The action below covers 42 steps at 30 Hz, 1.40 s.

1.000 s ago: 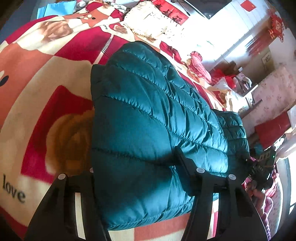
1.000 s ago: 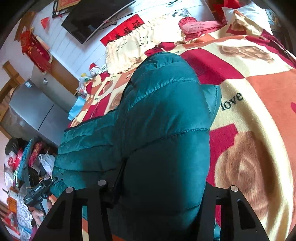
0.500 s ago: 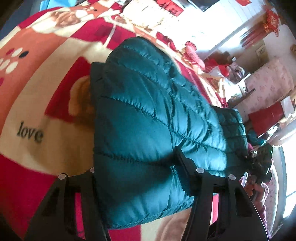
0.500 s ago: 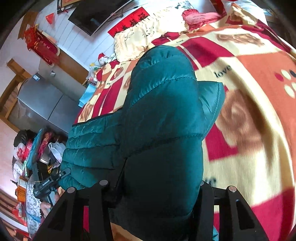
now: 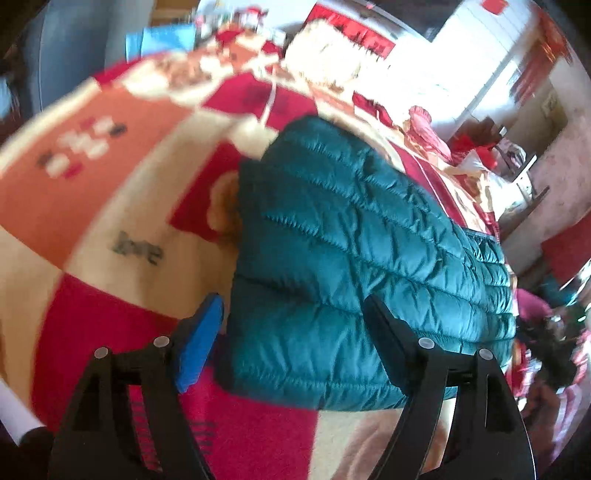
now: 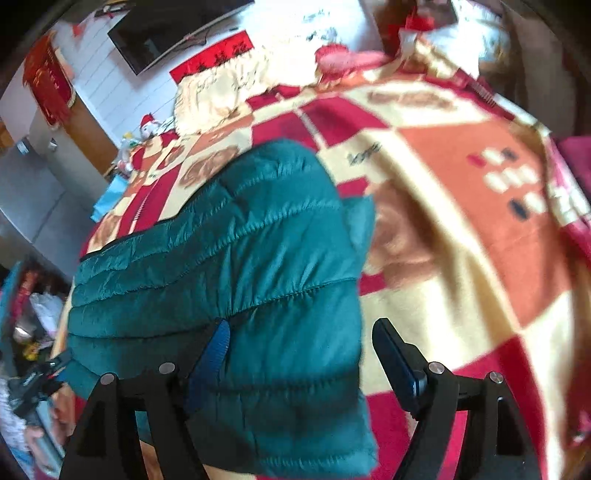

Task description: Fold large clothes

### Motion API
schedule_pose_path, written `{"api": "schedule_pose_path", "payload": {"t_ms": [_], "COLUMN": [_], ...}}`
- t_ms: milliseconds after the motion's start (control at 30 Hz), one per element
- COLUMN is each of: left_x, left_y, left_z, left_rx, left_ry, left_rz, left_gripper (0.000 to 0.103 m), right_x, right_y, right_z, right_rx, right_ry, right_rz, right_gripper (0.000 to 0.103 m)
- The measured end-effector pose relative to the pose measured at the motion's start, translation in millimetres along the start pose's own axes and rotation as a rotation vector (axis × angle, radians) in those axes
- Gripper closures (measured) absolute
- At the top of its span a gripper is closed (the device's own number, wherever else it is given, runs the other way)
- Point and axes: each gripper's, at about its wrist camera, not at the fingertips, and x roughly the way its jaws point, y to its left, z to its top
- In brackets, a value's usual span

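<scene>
A teal quilted puffer jacket [image 5: 351, 240] lies folded on a red, orange and cream blanket [image 5: 92, 184]. In the left wrist view its near end sits between the jaws of my left gripper [image 5: 291, 306], which are opening. The blue pad [image 5: 201, 343] stands clear of the fabric and the other finger rests against it. In the right wrist view the jacket [image 6: 240, 258] is between the opening jaws of my right gripper [image 6: 301, 328]. There one fingertip [image 6: 395, 362] is off the jacket's edge, over the blanket [image 6: 461, 240].
A cream cushion [image 5: 325, 62] [image 6: 221, 85] lies at the bed's far end. A dark screen [image 6: 166, 33] hangs on the white wall and a grey cabinet [image 6: 29, 199] stands beside the bed. Cluttered items [image 6: 33, 314] fill the floor by the bed's edge.
Both grippers' jaws have widened and a pad of each has come off the jacket. Both hands have moved across the blanket with the jacket.
</scene>
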Motion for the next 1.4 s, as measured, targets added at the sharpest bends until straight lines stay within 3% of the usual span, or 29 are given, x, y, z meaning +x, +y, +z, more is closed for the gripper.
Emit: {"api": "schedule_pose_path", "payload": {"t_ms": [200,367,733,867,1400], "left_x": [-29.8,-29.0,-27.4,-26.0,-28.1], "left_y": [-27.5,-52.1,-89.9,-93.6,-99.1], "left_z": [-22.7,-38.1,-60.2,-62.9,-61.1], "left_rx": [0.093,0.174,0.256,0.252,0.278], "left_ry": [-0.106,-0.115,-0.137,-0.144,-0.220], "left_rz": [0.071,0.127,0.186,0.166,0.253], "left_gripper": [0.024,0.024,0.024,0.024,0.024], "right_x": [-45.6,-61.9,-52.8,-46.0,-30.6], "right_y": [25.1,62.4,114.9,124.1,146.3], "right_z": [-12.7,-32.9,-72.9,-77.3,-83.6], "right_rx": [-0.053,-0.126,-0.183,-0.169,-0.200], "right_ry": [-0.088,-0.122,-0.146,-0.140,-0.120], "right_rz": [0.001,0.006,0.017,0.020,0.034], "right_gripper": [0.024,0.017,0.013,0.013,0.013]}}
